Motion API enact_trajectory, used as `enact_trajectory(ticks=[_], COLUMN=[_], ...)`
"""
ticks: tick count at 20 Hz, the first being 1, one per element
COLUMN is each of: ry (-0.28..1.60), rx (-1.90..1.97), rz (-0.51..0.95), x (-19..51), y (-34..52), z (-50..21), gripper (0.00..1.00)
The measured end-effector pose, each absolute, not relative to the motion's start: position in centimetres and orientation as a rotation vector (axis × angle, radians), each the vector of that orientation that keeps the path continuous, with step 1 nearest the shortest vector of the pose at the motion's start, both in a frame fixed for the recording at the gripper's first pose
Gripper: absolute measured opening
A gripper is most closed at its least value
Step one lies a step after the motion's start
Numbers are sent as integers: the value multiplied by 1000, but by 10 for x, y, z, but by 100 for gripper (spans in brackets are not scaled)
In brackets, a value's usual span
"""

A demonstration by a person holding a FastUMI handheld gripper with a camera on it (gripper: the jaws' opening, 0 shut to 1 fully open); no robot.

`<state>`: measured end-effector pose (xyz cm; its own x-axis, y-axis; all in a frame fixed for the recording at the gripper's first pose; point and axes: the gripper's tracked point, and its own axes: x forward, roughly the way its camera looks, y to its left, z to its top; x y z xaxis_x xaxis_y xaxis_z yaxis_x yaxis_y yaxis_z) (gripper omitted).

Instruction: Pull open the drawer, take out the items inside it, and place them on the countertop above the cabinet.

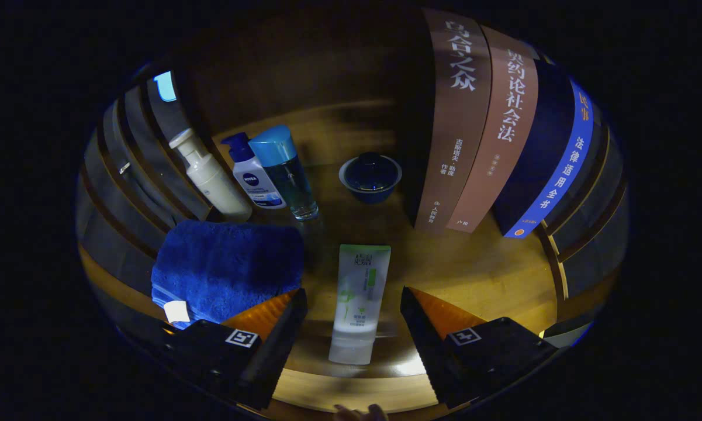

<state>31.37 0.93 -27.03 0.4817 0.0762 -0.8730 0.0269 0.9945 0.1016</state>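
Claw [353, 310] fingers are standing wide apart and gripping nothing, and I am hovering them over the near edge of the counter [491, 275] with the white-and-green tube [359, 301] lying flat between them, touching neither finger. It is looking to me as if this tube is one of the drawer's items, already set down on the wooden top, its cap end pointing toward me and close to the near edge. What is worrying me is that edge: if I am drawing the claw away carelessly, a finger could be catching the tube and rolling or dragging it off the front. The blue towel [228, 266] is sitting just beside my left finger, and snagging its pile could be tugging it along too. Further back, the pump bottle [210, 175], the white lotion bottle [254, 175] and the blue-capped clear bottle [286, 172] are standing close together near the left edge; they would be toppling like skittles if I were swinging wide. The dark bowl [370, 177] and the row of upright books [485, 128] are standing well beyond the fingers. I cannot tell where the drawer is.
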Motion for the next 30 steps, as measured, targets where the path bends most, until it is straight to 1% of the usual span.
enact_trajectory(ticks=[4,7,10,13,19,22,24,27,30], ry=[1013,921,799,622,367,266,236,215,205], rx=[135,135,154,150,122,139,125,131,106], rz=[23,29,60,94,136,128,107,128,106], x=[298,276,245,210,105,50,20,-7,-23], y=[7,7,15,23,39,38,34,41,33], z=[-247,-219,-190,-156,-121,-125,-140,-171,-198], gripper=[100,100,100,100,100,99,99,99,99])
